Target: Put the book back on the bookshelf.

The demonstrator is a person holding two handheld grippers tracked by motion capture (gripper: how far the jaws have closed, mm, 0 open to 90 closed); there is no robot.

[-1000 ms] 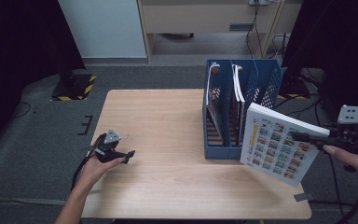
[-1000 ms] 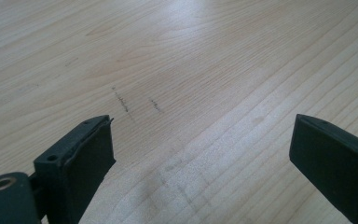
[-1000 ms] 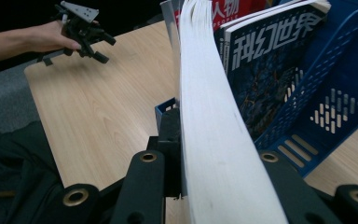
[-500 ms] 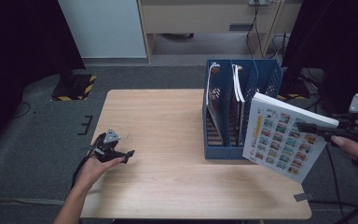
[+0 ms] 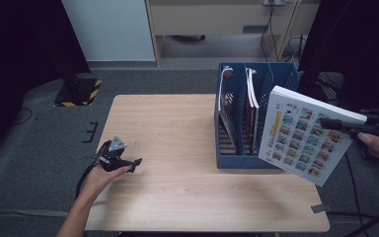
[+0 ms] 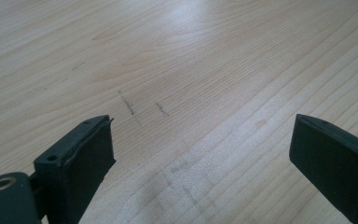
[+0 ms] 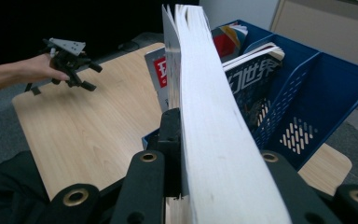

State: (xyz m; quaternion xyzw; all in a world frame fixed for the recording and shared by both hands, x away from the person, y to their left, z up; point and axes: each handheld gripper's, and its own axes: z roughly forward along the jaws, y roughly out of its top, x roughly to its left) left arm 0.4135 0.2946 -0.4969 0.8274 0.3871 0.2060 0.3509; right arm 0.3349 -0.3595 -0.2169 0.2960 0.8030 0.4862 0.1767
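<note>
From the high view, your right gripper (image 5: pixel 331 122) clamped the white book (image 5: pixel 308 135) in the air beside the blue file rack (image 5: pixel 276 79); I judged the lift under way, needing alignment over an empty slot next. Your left gripper view showed jaws spread over bare table (image 6: pixel 191 70). Your right gripper view added the page edges (image 7: pixel 214 116) pinched between the jaws.

Left claw (image 5: pixel 137 162) rests low, jaws apart; right claw (image 5: pixel 326 122) is clamped, raised.
</note>
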